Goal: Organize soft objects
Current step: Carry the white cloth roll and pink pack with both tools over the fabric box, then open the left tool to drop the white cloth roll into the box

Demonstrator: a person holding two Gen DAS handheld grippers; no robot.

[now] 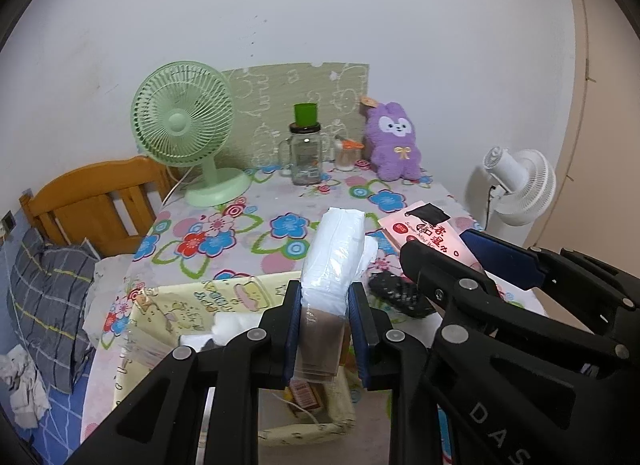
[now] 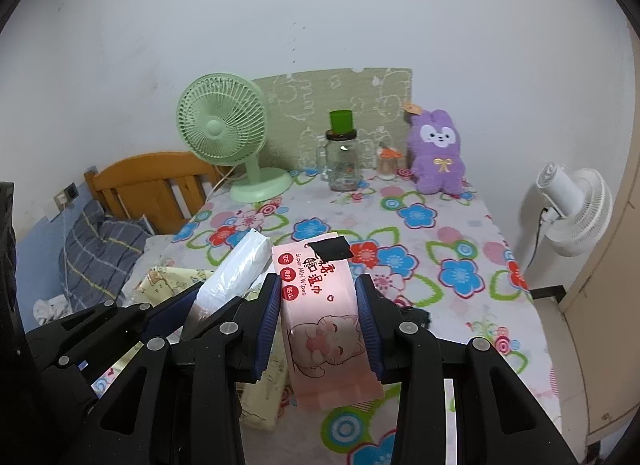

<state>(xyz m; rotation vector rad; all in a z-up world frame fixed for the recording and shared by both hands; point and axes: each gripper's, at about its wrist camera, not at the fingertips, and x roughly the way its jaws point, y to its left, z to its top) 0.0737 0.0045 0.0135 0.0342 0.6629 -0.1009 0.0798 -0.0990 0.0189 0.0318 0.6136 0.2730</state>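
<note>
Two packs are clamped: tissue pack (image 1: 334, 261) in left gripper (image 1: 324, 321), wipes pack (image 2: 320, 305) in right gripper (image 2: 318, 321). Both are best lowered level into fabric basket (image 1: 180, 297) at 7 o'clock, tissue first, released once seated.

A glossy pink plastic wipes pack (image 2: 320, 321) and a crinkled clear-film tissue pack (image 1: 334, 261) sit between matt black plastic grippers with ribbed blue pads (image 2: 269, 325). The flowered tablecloth (image 2: 420, 249) looks smooth. A fuzzy purple plush rabbit (image 2: 438, 153), clear glass jar (image 2: 342, 165), matt green plastic fan (image 2: 224, 133) and varnished wooden headboard (image 2: 152, 185) stand behind.
</note>
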